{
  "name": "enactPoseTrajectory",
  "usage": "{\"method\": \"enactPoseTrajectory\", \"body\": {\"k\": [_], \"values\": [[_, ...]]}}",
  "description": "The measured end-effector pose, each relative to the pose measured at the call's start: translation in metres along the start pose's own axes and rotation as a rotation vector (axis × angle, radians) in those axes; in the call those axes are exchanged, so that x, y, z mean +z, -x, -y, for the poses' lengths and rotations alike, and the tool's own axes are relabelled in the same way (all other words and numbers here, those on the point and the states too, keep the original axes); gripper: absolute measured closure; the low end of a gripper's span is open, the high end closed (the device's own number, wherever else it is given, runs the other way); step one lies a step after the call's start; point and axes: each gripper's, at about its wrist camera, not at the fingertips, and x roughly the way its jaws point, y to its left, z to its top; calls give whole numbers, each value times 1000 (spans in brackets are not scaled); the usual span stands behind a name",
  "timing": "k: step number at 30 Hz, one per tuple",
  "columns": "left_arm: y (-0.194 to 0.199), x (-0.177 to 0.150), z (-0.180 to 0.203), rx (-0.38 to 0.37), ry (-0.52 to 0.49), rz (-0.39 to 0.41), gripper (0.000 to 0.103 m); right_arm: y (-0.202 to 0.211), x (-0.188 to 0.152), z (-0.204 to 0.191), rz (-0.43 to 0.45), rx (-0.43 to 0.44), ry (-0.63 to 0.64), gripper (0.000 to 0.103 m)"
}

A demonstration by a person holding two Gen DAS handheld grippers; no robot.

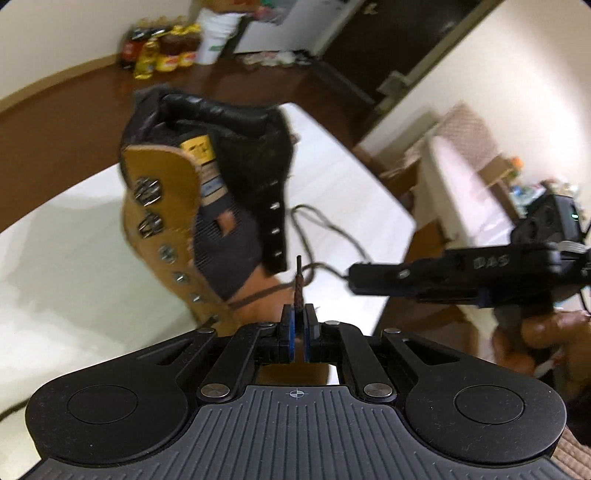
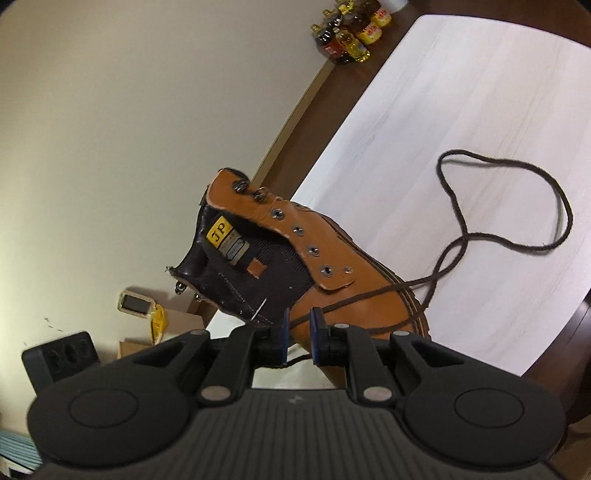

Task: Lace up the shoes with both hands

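A tan leather boot (image 1: 159, 206) with a dark tongue (image 1: 229, 243) and metal eyelets stands on the white table (image 1: 74, 236). My left gripper (image 1: 298, 314) is shut on the brown lace tip (image 1: 298, 280), which sticks up between the pads just in front of the boot. My right gripper (image 1: 354, 280) reaches in from the right, held by a hand (image 1: 535, 332). In the right wrist view the boot (image 2: 351, 295) lies close ahead. The right gripper (image 2: 300, 325) is open, and the dark lace (image 2: 369, 295) runs loosely through the gap between its fingers. The rest of the lace loops (image 2: 517, 206) over the table.
Several oil and drink bottles (image 1: 162, 51) stand on the brown floor by the wall, with a white bucket (image 1: 214, 33) beside them. A dark door (image 1: 388, 48) is at the back right. A black power strip (image 2: 59, 358) and a cardboard box (image 2: 147, 339) sit low on the left. The table edge (image 2: 332, 155) runs close behind the boot.
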Motion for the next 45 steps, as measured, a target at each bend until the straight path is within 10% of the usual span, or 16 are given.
{"method": "enactPoseTrajectory", "body": {"k": [11, 14, 23, 35, 40, 45], "values": [[-1, -13, 24, -24, -140, 44, 99, -30, 41, 34, -254, 331, -149, 75], [-2, -15, 33, 60, -97, 66, 99, -47, 60, 36, -392, 413, -103, 99], [-11, -21, 62, 179, 19, 144, 94, -51, 83, 32, -516, 471, -36, 100], [-15, -19, 56, 275, -61, 95, 100, -44, 73, 33, -421, 298, -32, 89], [-24, -13, 45, 369, -96, 56, 99, -43, 73, -7, -207, -13, 294, 77], [-38, -12, 49, 383, -164, -6, 99, -67, 74, -32, -212, -98, 455, 77]]}}
